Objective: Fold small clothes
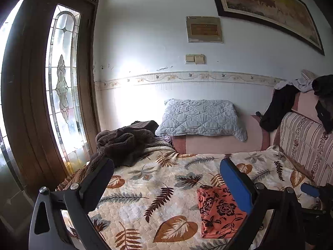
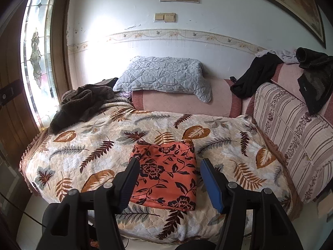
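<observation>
This is a lived-in room of a home, a sitting room used for resting. A sofa seat covered by a leaf-patterned quilt [image 2: 87, 137] fills the lower half of both views, with a grey quilted pillow [image 2: 164, 73] on the armrest and a striped floral back cushion [image 2: 291, 129] at right. Dark clothes [image 2: 254, 77] hang over the sofa back at upper right, and a brown fleece blanket [image 2: 81, 104] lies bunched at left. A wooden door with leaded glass [image 1: 62, 79] stands at far left; a framed painting [image 1: 268, 6], wall switches [image 1: 195, 59] and a floral border strip [image 2: 177, 35] mark the pale wall.
</observation>
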Demonstrator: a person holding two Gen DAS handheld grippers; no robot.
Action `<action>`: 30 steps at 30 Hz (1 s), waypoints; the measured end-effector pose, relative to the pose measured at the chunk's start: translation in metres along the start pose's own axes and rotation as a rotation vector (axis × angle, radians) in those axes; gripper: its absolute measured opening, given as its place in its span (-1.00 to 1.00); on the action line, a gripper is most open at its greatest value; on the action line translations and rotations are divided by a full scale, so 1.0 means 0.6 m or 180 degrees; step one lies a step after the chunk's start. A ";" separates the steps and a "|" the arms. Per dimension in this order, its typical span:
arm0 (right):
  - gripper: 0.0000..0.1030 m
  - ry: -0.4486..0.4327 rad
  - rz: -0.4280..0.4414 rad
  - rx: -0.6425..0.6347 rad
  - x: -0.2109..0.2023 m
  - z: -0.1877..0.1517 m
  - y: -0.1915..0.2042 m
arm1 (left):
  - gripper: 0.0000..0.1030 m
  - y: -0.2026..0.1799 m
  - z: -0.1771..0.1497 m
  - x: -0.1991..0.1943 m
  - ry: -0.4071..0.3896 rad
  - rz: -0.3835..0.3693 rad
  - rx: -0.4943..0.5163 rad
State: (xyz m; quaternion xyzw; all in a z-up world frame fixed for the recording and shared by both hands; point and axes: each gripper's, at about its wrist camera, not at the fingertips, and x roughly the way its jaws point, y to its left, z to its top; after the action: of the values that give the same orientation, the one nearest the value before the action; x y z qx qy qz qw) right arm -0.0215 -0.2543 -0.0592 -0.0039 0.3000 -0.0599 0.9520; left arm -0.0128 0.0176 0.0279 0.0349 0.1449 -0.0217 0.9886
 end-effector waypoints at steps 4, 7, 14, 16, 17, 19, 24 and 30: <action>0.25 0.0050 0.0040 -0.0051 0.019 0.008 0.008 | 0.97 0.005 0.002 0.018 0.0047 0.0029 -0.0046; 0.25 0.0076 0.0068 -0.0063 0.033 0.016 0.010 | 0.97 0.008 0.003 0.035 0.0097 0.0039 -0.0062; 0.25 0.0122 0.0107 -0.0096 0.068 0.033 0.017 | 0.97 0.011 0.002 0.075 0.0184 0.0078 -0.0056; 0.25 0.0146 0.0124 -0.0100 0.081 0.038 0.019 | 0.97 0.014 -0.001 0.091 0.0229 0.0101 -0.0062; 0.25 0.0157 0.0132 -0.0103 0.088 0.040 0.020 | 0.97 0.014 -0.002 0.099 0.0251 0.0110 -0.0066; 0.25 0.0167 0.0146 -0.0109 0.100 0.045 0.023 | 0.97 0.013 -0.003 0.114 0.0290 0.0110 -0.0055; 0.25 0.0130 0.0094 -0.0175 0.114 0.057 0.033 | 0.97 0.007 -0.003 0.136 0.0318 0.0105 -0.0035; 0.25 0.0094 0.0016 -0.0105 0.102 0.052 0.023 | 0.97 -0.004 -0.003 0.133 0.0305 0.0019 0.0010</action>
State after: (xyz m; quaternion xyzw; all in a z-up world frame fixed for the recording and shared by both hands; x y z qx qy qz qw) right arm 0.0477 -0.2488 -0.0695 -0.0180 0.3150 -0.0526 0.9475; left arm 0.0629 0.0128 0.0033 0.0379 0.1919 -0.0172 0.9805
